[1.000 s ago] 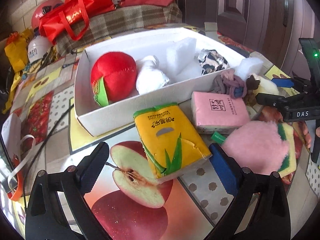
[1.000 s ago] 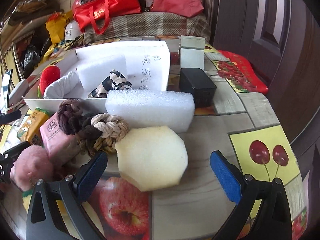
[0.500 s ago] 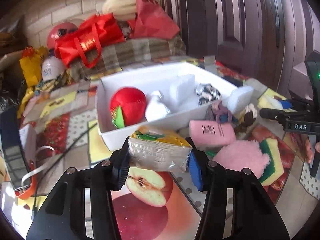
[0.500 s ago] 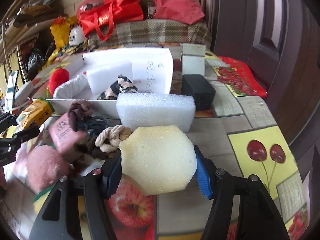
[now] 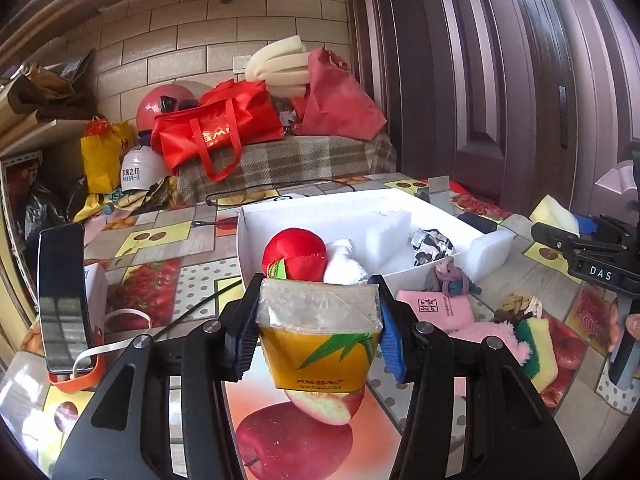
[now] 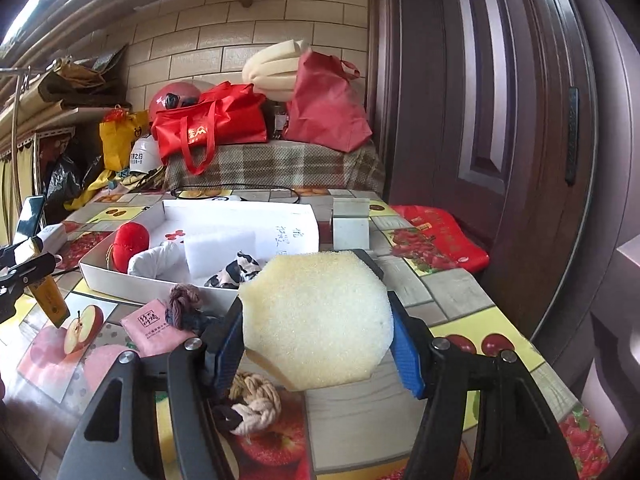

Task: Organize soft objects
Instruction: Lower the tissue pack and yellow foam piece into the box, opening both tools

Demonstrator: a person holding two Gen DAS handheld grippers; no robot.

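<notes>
My left gripper [image 5: 318, 330] is shut on a yellow tissue pack [image 5: 320, 344] and holds it above the table, in front of the white box [image 5: 256, 216]. The box holds a red plush ball [image 5: 294, 254], a white cloth [image 5: 344, 266], a white foam block [image 5: 386, 232] and a patterned cloth [image 5: 432, 244]. My right gripper [image 6: 318, 344] is shut on a pale yellow sponge [image 6: 316, 316], lifted above the table right of the box [image 6: 120, 274]. A pink tissue pack [image 5: 438, 310], a purple knot [image 5: 452, 276], a pink fluffy pad [image 5: 486, 334] and a rope knot [image 6: 254, 404] lie on the table.
A phone on a stand [image 5: 60, 296] is at the left. A white foam slab [image 5: 490, 248] lies right of the box. A black box and a small white box [image 6: 351, 224] stand behind the sponge. Bags and helmets sit on the far bench [image 5: 280, 156].
Both grippers closed from open: the left on the yellow tissue pack, the right on the yellow sponge. Both then lifted their objects off the table.
</notes>
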